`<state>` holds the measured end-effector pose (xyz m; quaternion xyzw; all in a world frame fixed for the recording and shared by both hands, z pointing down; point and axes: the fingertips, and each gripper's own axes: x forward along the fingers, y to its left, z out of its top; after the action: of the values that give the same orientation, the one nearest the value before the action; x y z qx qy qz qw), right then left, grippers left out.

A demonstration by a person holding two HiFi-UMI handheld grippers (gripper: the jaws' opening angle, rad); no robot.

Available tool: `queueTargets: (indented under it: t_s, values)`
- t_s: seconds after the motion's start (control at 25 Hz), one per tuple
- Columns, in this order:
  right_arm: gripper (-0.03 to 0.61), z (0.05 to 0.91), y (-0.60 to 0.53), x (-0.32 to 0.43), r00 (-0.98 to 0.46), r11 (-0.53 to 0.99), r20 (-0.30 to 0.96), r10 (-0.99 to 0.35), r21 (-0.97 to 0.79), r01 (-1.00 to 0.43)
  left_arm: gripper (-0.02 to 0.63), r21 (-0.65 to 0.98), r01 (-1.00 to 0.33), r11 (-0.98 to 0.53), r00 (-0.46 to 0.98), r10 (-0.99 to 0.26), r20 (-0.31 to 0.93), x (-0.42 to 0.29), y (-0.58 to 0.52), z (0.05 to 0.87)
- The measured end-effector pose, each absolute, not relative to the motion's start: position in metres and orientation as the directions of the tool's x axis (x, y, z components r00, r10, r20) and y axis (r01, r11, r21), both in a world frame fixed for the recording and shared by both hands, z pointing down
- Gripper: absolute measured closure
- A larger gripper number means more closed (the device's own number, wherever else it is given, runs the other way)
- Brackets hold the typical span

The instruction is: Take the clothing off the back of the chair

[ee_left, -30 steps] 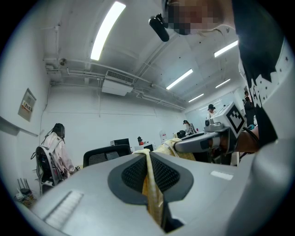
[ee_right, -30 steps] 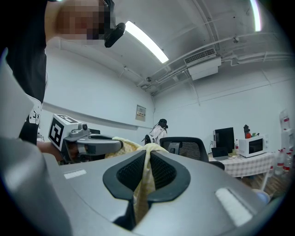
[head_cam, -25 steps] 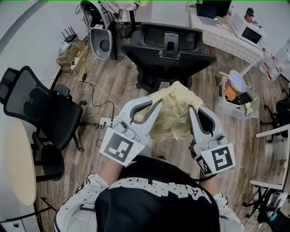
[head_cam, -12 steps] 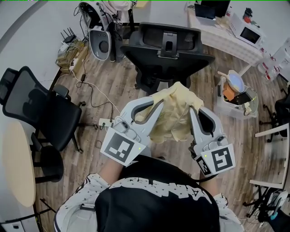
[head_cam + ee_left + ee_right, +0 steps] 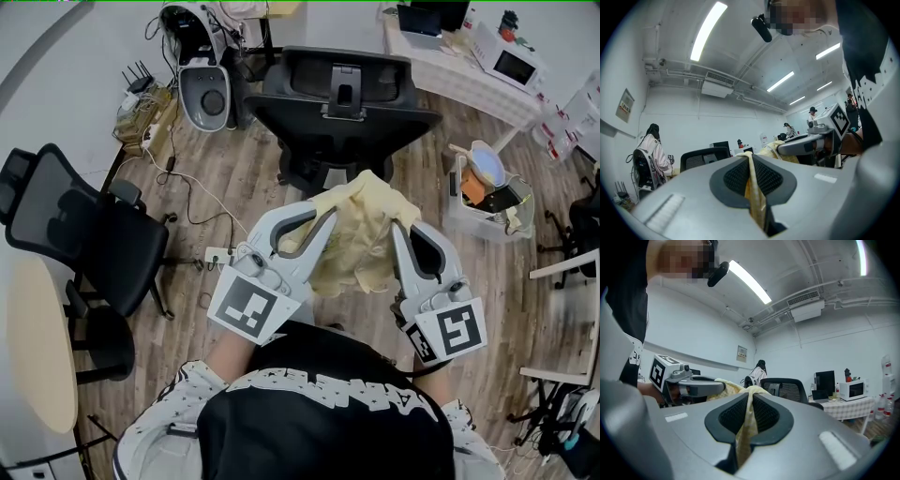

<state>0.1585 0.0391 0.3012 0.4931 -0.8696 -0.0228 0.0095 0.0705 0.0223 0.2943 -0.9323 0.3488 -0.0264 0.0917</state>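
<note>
Left gripper [image 5: 750, 163]: jaws closed on a fold of the pale yellow clothing [image 5: 756, 201]. The cloth runs as a thin strip between the two dark ribbed pads [image 5: 736, 178] and comes out below them. Right gripper [image 5: 749, 403]: jaws likewise closed on another fold of the same clothing, a narrow strip pinched between its pads and trailing down toward the camera. Each gripper view shows the other gripper level alongside, with yellow cloth heaped at its tip. Head view: both grippers are held side by side in front of the person's chest, pointing away from the body, with their marker cubes nearest the camera. The clothing is bunched in the air between the two tips. Its bulk hangs in the gap between the grippers, the left gripper at its left edge and the right gripper at its right edge. It is off the chair and held clear of the chair's back. The black office chair [image 5: 342, 103] stands beyond the cloth on the wood floor [image 5: 234, 178]. Further out: a second black chair [image 5: 89, 230] to the left, and a round pale counter [image 5: 37, 337] at the left edge. A white power strip [image 5: 218, 253] lies on the floor by the left gripper. A clear plastic box [image 5: 487, 202] of odds and ends sits on the floor to the right. A cloth-covered counter [image 5: 450, 80] at the upper right carries a microwave [image 5: 514, 67].
</note>
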Motion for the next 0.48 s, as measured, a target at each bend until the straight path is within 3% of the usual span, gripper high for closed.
queueTargets:
  t_s: [0.48]
  values:
    - [0.543,0.3031,0.0411,0.1643,-0.509,0.508,-0.006,-0.861,0.047,-0.86,0.603,-0.185,-0.644,-0.742,0.756,-0.654,-0.008,0.0757,0.0245,0.2971]
